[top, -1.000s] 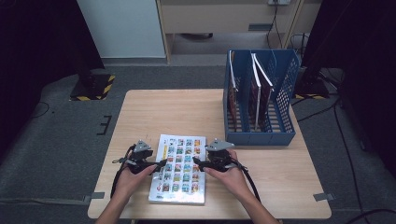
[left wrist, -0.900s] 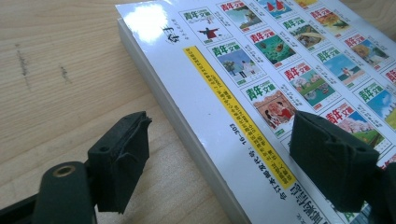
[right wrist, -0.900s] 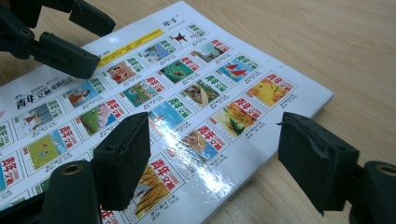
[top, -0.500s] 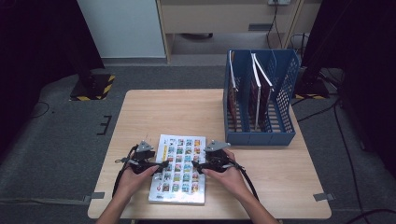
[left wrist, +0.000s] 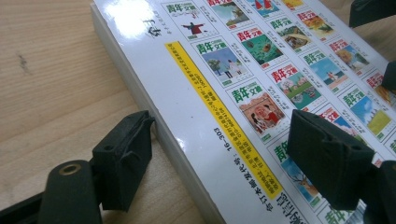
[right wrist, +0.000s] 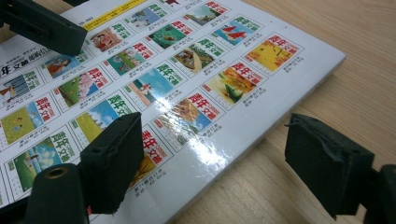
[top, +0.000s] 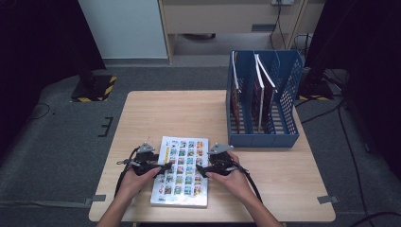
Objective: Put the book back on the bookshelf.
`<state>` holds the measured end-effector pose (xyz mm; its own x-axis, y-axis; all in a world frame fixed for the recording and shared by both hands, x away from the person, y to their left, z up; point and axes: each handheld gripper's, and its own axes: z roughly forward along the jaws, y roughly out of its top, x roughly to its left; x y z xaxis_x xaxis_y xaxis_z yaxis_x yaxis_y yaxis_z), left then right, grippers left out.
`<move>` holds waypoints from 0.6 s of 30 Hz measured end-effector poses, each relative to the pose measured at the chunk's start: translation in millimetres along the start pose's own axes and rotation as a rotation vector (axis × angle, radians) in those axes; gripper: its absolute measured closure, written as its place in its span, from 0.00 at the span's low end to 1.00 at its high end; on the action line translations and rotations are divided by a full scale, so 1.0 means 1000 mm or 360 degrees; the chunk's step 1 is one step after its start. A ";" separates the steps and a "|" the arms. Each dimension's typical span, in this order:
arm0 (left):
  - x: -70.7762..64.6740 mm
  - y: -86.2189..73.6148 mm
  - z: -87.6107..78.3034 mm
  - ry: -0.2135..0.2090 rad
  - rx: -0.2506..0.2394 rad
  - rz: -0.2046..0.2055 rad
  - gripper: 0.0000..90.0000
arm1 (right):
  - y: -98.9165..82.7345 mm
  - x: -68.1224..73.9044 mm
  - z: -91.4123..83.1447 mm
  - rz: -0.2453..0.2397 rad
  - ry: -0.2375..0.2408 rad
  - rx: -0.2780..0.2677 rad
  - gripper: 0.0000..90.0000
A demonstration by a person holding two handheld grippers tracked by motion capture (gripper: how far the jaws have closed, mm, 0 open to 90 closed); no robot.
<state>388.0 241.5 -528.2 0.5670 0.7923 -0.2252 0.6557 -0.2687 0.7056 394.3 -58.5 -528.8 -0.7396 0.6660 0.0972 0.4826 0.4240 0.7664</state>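
One book (top: 181, 171) lies flat, cover up, at the lower centre of the table (top: 165, 109); its long axis runs from the near table edge toward the far edge.

Two grippers straddle its long sides. The left gripper (top: 163, 167) has wide jaws, one over the cover, one on the wood. The right gripper (top: 202, 171) has wide jaws that have just been opening, the book's edge between them, unpressed.

One blue rack (top: 263, 101), upper right, holds several upright books. Bare wood remains upper left.
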 end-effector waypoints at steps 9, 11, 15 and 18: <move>-0.002 0.001 0.003 -0.0005 -0.0005 0.0015 0.19 | -0.005 -0.006 0.003 0.0169 0.0077 -0.0016 0.21; -0.003 0.002 0.004 0.0004 0.0000 0.0017 0.17 | -0.006 -0.006 0.006 0.0192 0.0131 -0.0024 0.22; -0.004 0.004 0.003 0.0042 0.0011 -0.0026 0.21 | -0.006 -0.005 0.006 0.0194 0.0123 -0.0025 0.22; -0.003 0.005 0.000 0.0068 -0.0005 -0.0064 0.33 | -0.006 -0.005 0.007 0.0196 0.0125 -0.0027 0.22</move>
<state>389.7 238.0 -523.5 0.5183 0.8251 -0.2247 0.6761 -0.2344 0.6985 398.1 -60.1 -537.9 -0.7099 0.6622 0.2399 0.5645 0.3312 0.7560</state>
